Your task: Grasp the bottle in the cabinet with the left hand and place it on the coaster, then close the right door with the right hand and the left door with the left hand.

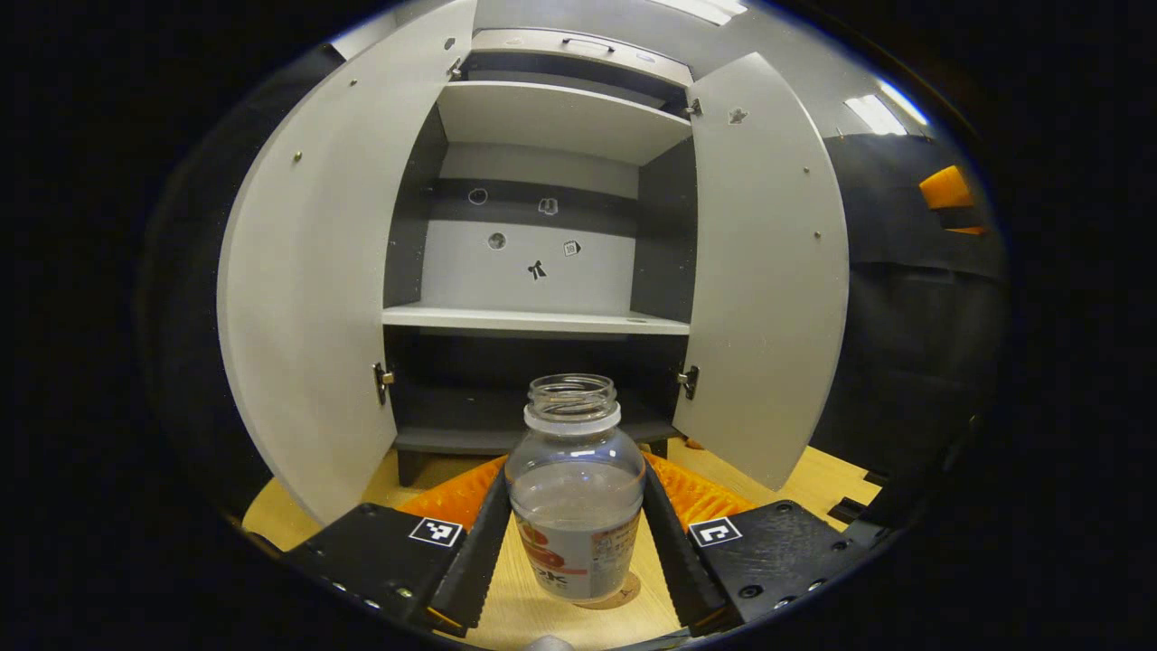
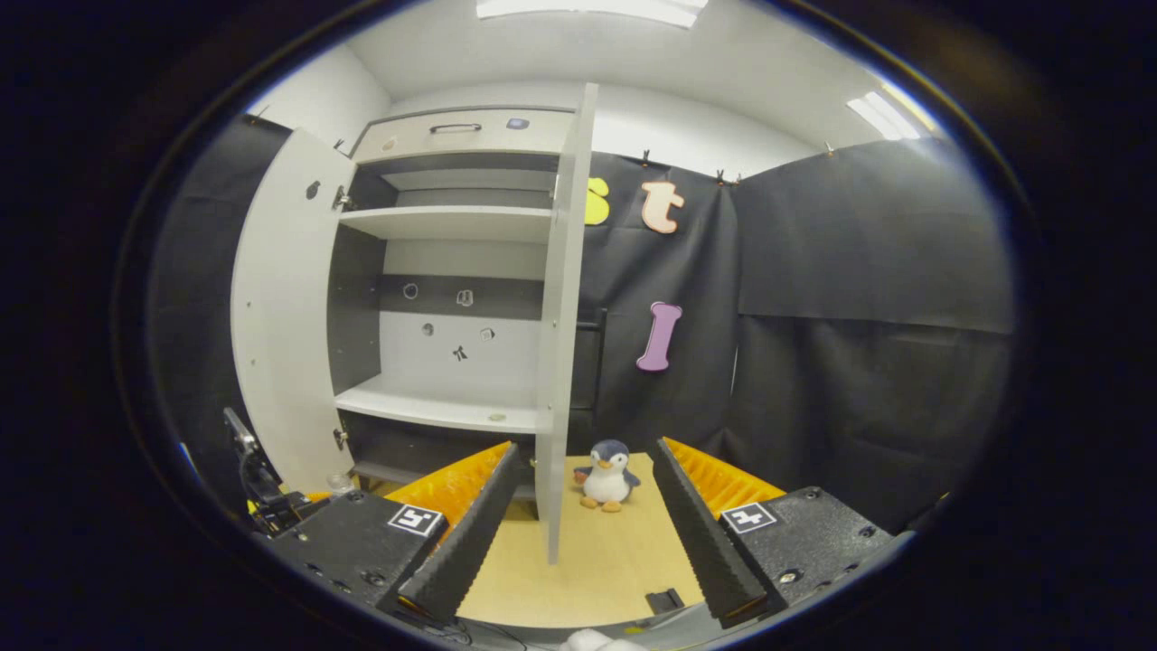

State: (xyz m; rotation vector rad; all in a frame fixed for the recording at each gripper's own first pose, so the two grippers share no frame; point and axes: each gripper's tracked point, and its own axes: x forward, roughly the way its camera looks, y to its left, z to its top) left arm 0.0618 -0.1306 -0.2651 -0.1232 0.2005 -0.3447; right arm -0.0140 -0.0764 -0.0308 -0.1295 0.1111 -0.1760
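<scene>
The left gripper has its fingers closed against both sides of the bottle, which stands upright on the coaster on the bench. The bottle is clear, uncapped, holds clear liquid and wears a red-and-white label. Beyond it the cabinet stands with both doors swung out. The right gripper is spread wide, holding nothing, near the right door edge and a toy penguin.

left tongs: clamped on load | right tongs: spread wide, level
</scene>
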